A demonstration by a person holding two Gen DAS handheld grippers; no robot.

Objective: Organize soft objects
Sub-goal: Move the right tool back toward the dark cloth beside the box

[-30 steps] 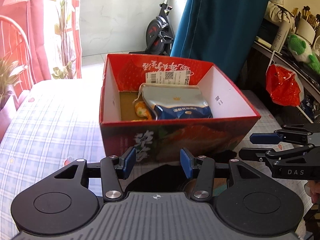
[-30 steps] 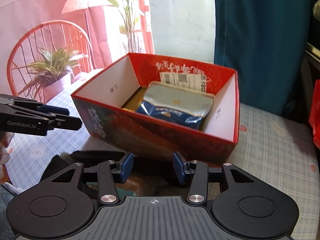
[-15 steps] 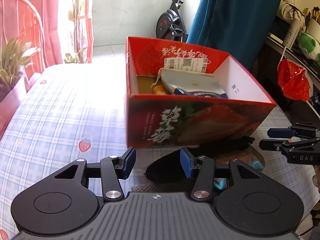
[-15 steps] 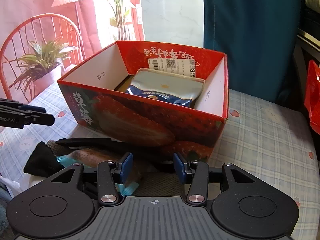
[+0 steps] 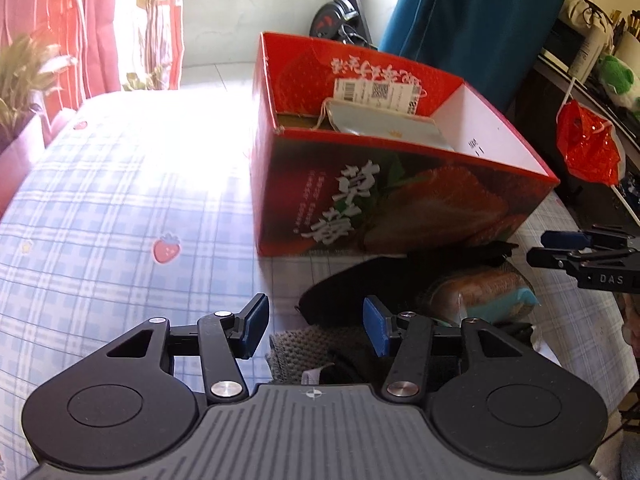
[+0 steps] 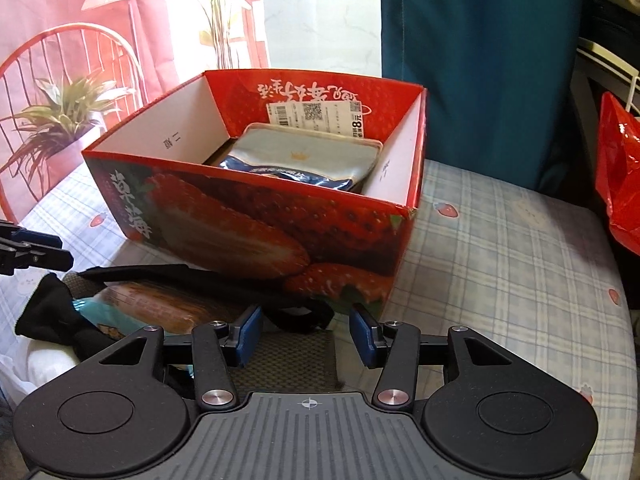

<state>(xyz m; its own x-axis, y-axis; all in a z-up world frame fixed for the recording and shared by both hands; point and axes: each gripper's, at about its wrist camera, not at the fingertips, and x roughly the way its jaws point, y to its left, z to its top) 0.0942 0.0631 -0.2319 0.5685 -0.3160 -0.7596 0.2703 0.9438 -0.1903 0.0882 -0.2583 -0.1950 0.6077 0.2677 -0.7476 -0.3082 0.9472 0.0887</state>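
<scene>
Against a second ago, both my grippers sit lower and nearer the pile in front of the red strawberry box (image 5: 400, 196): then the box's inside filled both views, now its printed front wall does, and the soft things before it have come into sight. My left gripper (image 5: 316, 330) has jaws spread, lately opened a little further, nothing pinched; a black cloth (image 5: 360, 288) and a grey knitted piece (image 5: 304, 348) lie beneath the gap. My right gripper (image 6: 306, 336) is likewise spread and empty, over a dark mat in front of the box. Inside the box: a silver-blue snack bag (image 6: 312, 160), against the far wall. Left view only: an exercise bike (image 5: 344, 12) behind the box, a green plush toy (image 5: 616, 76) on a shelf to the box's right. Right view only: a potted plant (image 6: 60, 120) and red chair (image 6: 68, 48) left of the box, and a brown wrapped packet (image 6: 160, 306) with teal ends seen whole.
</scene>
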